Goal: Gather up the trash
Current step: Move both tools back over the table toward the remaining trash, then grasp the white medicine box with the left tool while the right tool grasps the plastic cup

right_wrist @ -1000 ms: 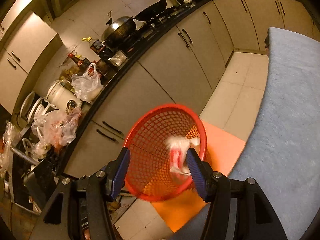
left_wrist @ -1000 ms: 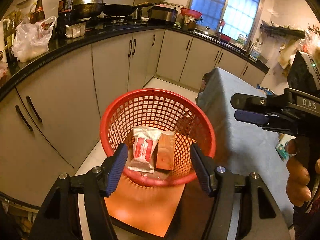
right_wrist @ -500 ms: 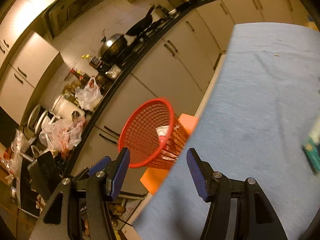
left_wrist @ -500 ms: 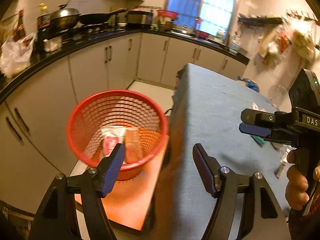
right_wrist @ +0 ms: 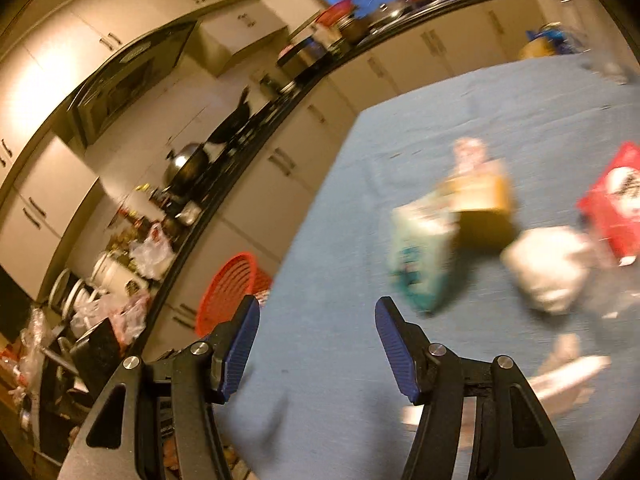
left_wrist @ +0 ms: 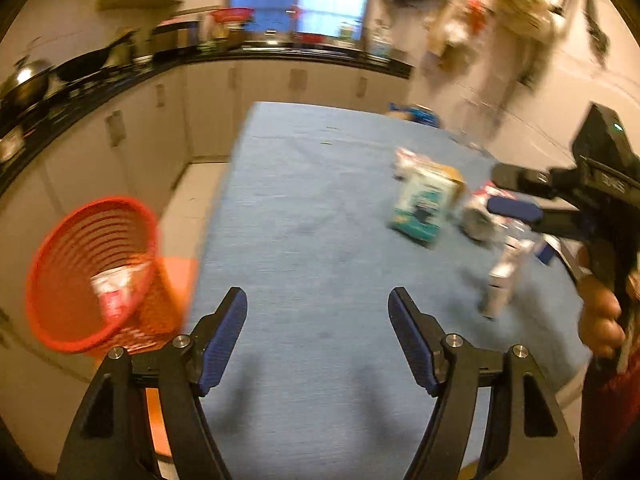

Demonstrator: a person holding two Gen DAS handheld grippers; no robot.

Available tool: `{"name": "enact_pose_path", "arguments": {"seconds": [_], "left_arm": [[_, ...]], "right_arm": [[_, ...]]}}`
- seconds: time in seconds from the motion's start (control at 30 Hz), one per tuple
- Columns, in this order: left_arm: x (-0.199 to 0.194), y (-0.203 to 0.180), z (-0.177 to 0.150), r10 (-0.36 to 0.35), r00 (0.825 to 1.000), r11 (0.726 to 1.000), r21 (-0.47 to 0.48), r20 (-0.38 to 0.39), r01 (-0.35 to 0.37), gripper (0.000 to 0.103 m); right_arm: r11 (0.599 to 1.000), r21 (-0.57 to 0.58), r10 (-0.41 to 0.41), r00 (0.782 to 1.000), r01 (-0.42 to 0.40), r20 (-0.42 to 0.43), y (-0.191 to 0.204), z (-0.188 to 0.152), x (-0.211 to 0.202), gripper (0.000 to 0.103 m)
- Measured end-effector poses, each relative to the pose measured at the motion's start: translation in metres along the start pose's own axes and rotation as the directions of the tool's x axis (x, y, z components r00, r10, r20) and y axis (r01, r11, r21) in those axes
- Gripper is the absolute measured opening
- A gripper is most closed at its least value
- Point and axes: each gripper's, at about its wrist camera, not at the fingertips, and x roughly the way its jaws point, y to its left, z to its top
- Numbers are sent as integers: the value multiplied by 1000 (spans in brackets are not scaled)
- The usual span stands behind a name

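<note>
- My left tongs (left_wrist: 318, 332) are opening, pads well apart, with nothing between them but the bare blue cloth of the counter (left_wrist: 312, 208).
- My right tongs (right_wrist: 318, 344) stand open as well, empty, over the same blue counter; in the left view they reach in from the right edge (left_wrist: 516, 196), held in my hand (left_wrist: 600, 304).
- Taking the teal-and-white box (left_wrist: 424, 204) as the landmark: it lies on the counter ahead of both tongs, touched by neither.
- Just behind the box sits a yellowish carton (right_wrist: 480, 196), touching or overlapping it; blur keeps me from telling which.
- To the right of the box lies a crumpled white wad (right_wrist: 548, 268), and beyond that a red packet (right_wrist: 616, 208).
- Nearer to me than the box, on its right, stands a small white tube (left_wrist: 500, 284), blurred.
- Well to the left of the box, off the counter's edge and lower down, sits the red mesh basket (left_wrist: 60, 240) on an orange stand (left_wrist: 180, 280), with a red-and-white wrapper (left_wrist: 114, 292) inside it.
- Beyond the basket run the kitchen cabinets (left_wrist: 132, 132).
</note>
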Motion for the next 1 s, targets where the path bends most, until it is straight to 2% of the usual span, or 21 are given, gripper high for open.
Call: {"name": "enact_pose_path", "arguments": {"seconds": [0.17, 0.27, 0.37, 0.5, 0.63, 0.7, 0.83, 0.87, 0.93, 1.0], "left_arm": [[19, -53, 6, -102, 995, 988, 112, -25, 104, 80], [32, -89, 9, -198, 979, 962, 180, -49, 204, 82], [48, -117, 9, -245, 966, 937, 236, -80, 257, 83], [75, -139, 9, -255, 957, 917, 280, -141, 285, 83], [103, -151, 9, -277, 940, 912, 254, -202, 323, 83], [111, -156, 8, -289, 933, 911, 238, -215, 337, 71], [119, -163, 5, -311, 919, 909, 207, -240, 362, 32], [121, -165, 4, -315, 916, 909, 201, -247, 366, 25], [120, -167, 1, -316, 917, 909, 199, -244, 366, 18], [115, -169, -2, -316, 919, 908, 206, -236, 365, 13]], "right_arm": [[994, 43, -98, 995, 97, 21, -39, 8, -30, 67], [992, 65, -112, 993, 110, 35, -53, 9, -44, 67], [992, 66, -107, 993, 104, 56, -58, 8, -60, 67], [991, 65, -119, 989, 114, 86, -63, 7, -79, 67], [984, 101, -160, 979, 148, 128, -81, 9, -102, 67], [976, 135, -189, 973, 171, 129, -93, 12, -107, 67], [952, 211, -250, 962, 223, 108, -117, 17, -109, 66], [944, 222, -269, 959, 244, 94, -123, 18, -106, 66], [930, 269, -281, 957, 252, 76, -137, 20, -102, 64], [923, 288, -283, 958, 256, 55, -146, 23, -97, 55]]}}
